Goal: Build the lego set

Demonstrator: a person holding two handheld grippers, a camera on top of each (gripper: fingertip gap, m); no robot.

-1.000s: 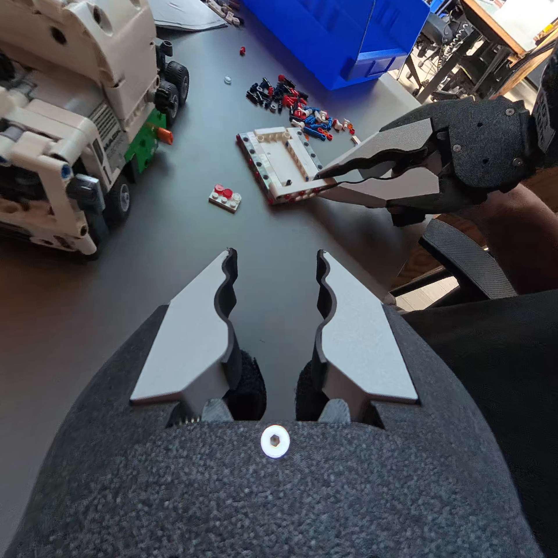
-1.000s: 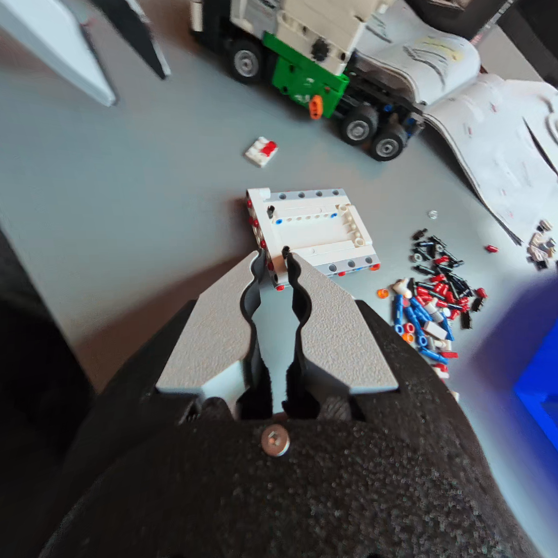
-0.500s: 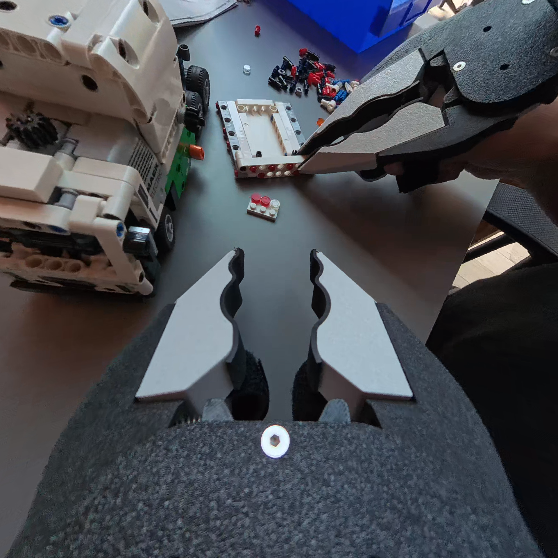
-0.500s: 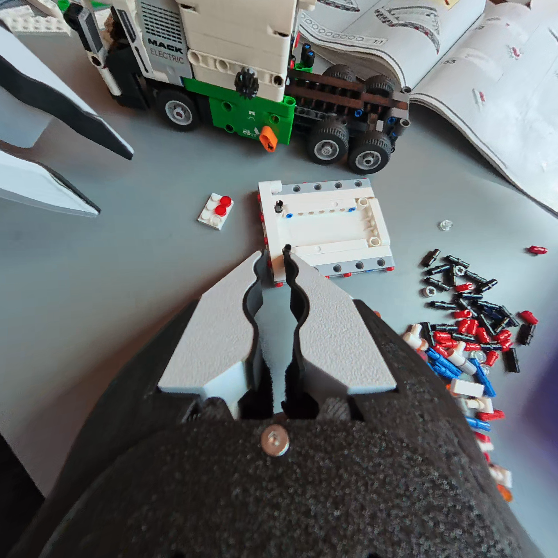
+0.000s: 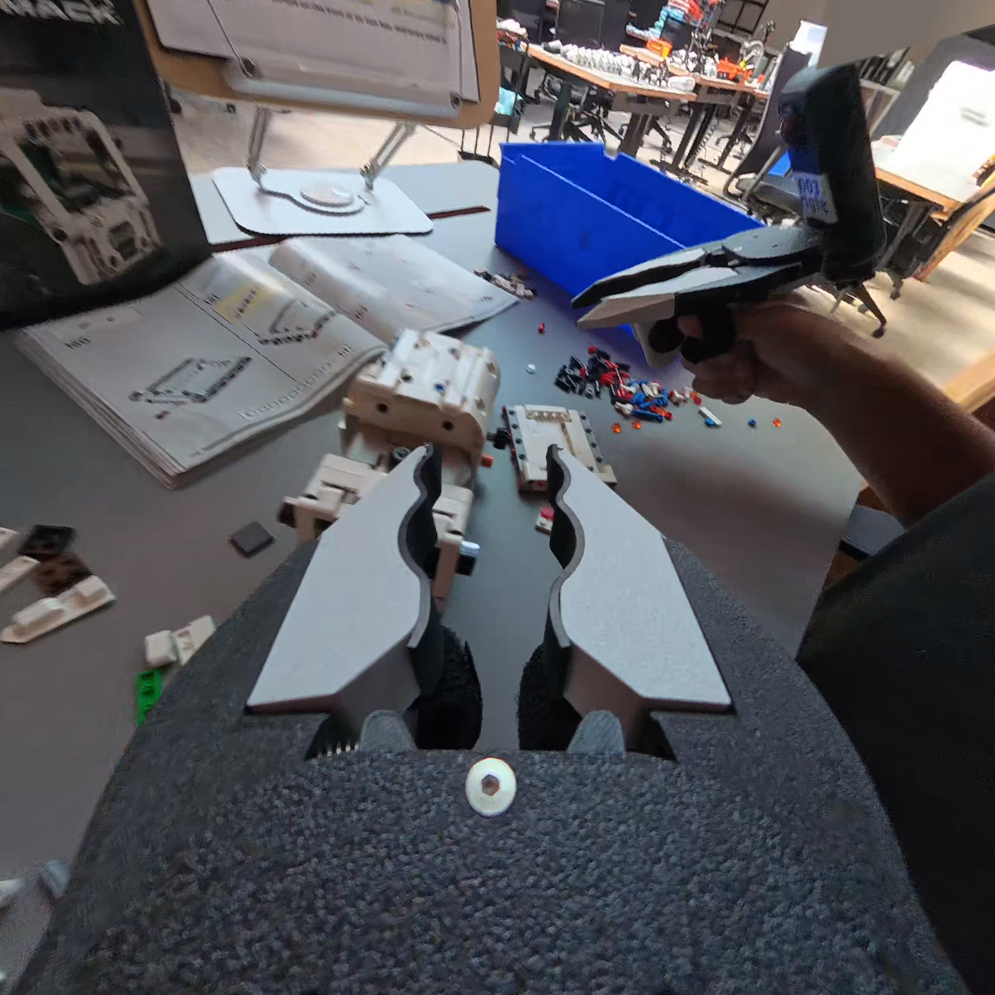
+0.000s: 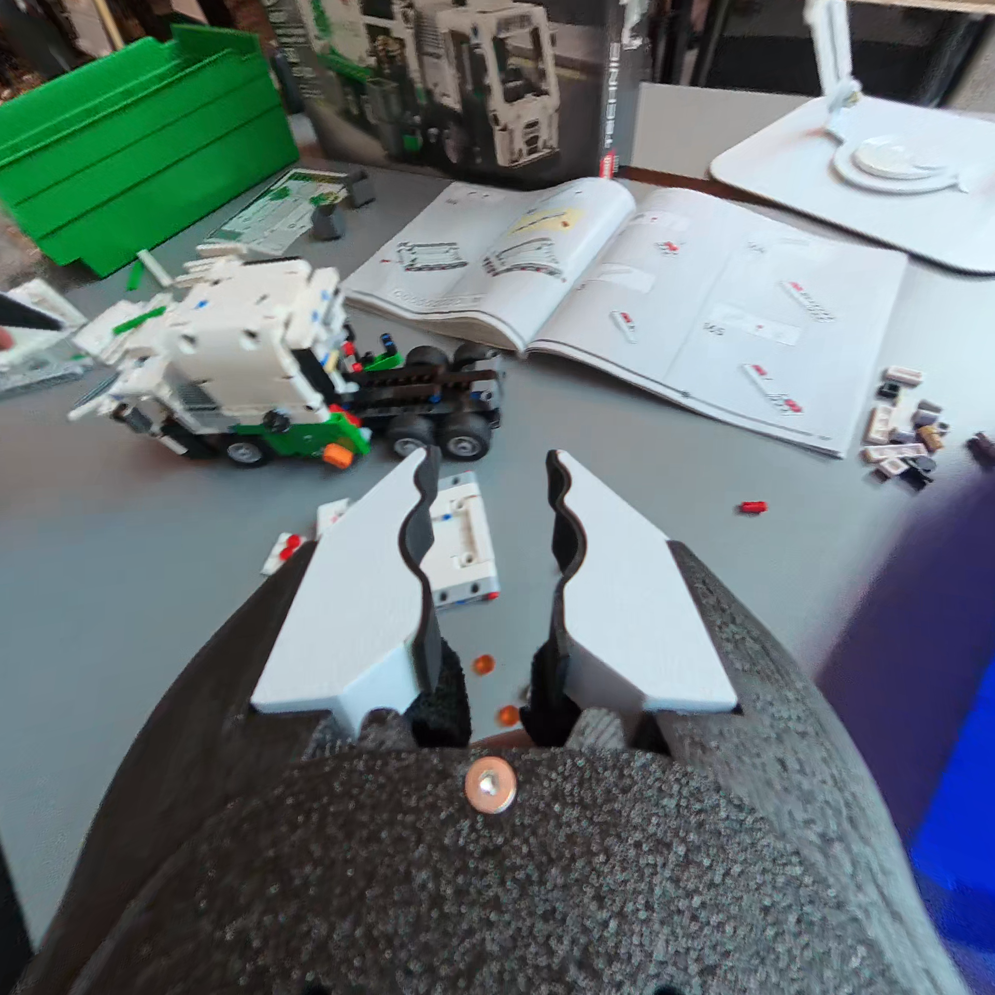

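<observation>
A flat white panel with grey edge beams (image 5: 549, 436) lies on the dark table beside a white and green toy truck (image 5: 420, 398). My left gripper (image 5: 490, 452) is open and empty and hovers above the table short of the truck and the panel. My right gripper (image 6: 491, 453) is open and empty; the panel (image 6: 463, 544) lies on the table below its left finger, untouched. In the left wrist view the right gripper (image 5: 584, 309) is raised in a hand, well above the table in front of a blue bin. A small white plate with red studs (image 5: 546, 517) lies near the panel.
An open instruction booklet (image 6: 646, 280) lies behind the truck (image 6: 242, 366). A pile of small red, blue and black pins (image 5: 630, 385) lies right of the panel. Around stand a blue bin (image 5: 592, 215), a green bin (image 6: 134, 140), the set's box (image 6: 457, 81) and a white stand base (image 6: 888, 161). Loose parts (image 5: 48, 587) lie at left. The left gripper's tips are roughly 20 cm from the right gripper's.
My right gripper was shut on the white panel's corner; it has opened, let the panel go and lifted away. The panel stays on the table. My left gripper stayed open and tilted up.
</observation>
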